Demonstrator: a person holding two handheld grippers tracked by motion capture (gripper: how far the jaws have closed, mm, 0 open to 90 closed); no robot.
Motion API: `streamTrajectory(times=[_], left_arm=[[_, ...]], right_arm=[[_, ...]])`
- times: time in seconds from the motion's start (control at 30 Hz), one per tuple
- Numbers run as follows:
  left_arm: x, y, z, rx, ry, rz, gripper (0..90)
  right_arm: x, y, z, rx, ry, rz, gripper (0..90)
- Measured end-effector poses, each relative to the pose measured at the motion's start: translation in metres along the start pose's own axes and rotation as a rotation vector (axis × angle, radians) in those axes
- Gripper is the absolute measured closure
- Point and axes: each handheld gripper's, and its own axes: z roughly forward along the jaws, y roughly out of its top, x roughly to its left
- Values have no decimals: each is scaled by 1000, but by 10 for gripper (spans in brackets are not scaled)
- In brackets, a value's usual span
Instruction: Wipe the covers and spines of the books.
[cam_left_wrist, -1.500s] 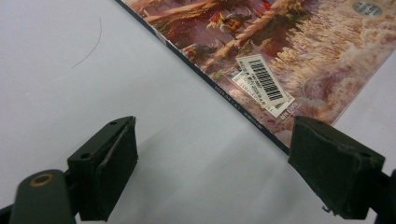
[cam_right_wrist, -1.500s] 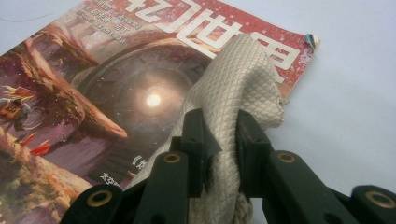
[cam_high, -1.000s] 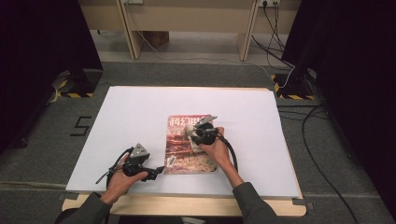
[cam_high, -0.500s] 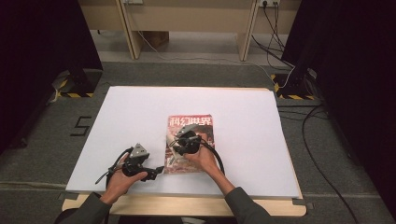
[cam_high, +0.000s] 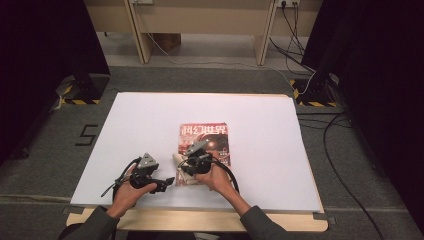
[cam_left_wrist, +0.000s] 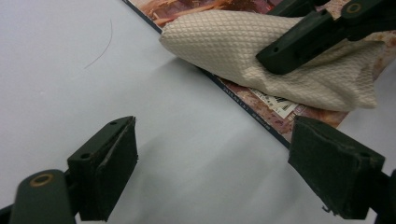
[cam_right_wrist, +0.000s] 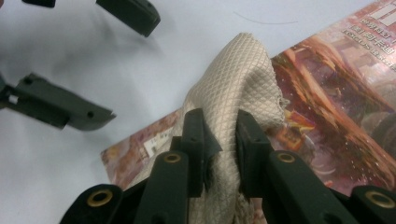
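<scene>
The right gripper (cam_right_wrist: 219, 140) is clamped on a beige cloth (cam_right_wrist: 233, 84), wiping the magazine (cam_high: 205, 150) near its 7 o'clock corner on the worktop (cam_high: 280, 150). The left gripper (cam_left_wrist: 224, 177) waits wide open and empty at 9 o'clock. I judge the next move needs steady pressing sweeps; the cloth's lower part is hidden behind the jaws.

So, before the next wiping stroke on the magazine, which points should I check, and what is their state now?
1. Right gripper shut on cloth: ok.
2. Cloth touches the magazine cover: ok.
3. Left gripper open, holding nothing: ok.
4. Left gripper steadies the magazine: not ok, its jaws are over the white table, beside the corner.
5. Magazine lies flat: ok.
6. Dirt left on the cover: cannot tell.
</scene>
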Motion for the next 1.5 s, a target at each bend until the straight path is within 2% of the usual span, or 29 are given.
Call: streamTrajectory(times=[0.1,0.23,0.33,0.57,0.63,0.7,0.8,1.1,1.2,1.3,1.43,1.5], left_arm=[[0,0,-1,-1,1,1,149],[1,0,-1,-2,1,-4,149],[1,-1,-1,-1,1,-3,149],[1,-1,-1,1,2,-2,149],[0,-1,-1,0,2,-2,149],[1,-1,-1,2,1,-2,149],[1,-1,-1,1,1,-3,149],[1,-1,-1,2,2,-3,149],[0,-1,-1,3,2,0,149],[0,-1,-1,3,2,-2,149],[1,-1,-1,4,2,-1,149],[0,-1,-1,3,0,-1,149]], right_arm=[[-4,-4,-3,-4,4,23,763],[-14,-12,-12,-3,-27,44,763],[-27,-23,-24,-3,-61,77,762],[-62,-53,-57,-16,-184,175,762],[-67,-60,-63,-22,-201,206,762],[-71,-64,-68,-21,-218,212,762],[-69,-68,-71,-24,-223,227,764],[-41,-73,-73,-20,-162,169,764],[-36,-76,-75,-22,-151,166,764],[-38,-80,-78,-26,-150,176,764],[-45,-83,-83,-21,-195,188,764],[-49,-84,-87,-37,-216,203,766]])
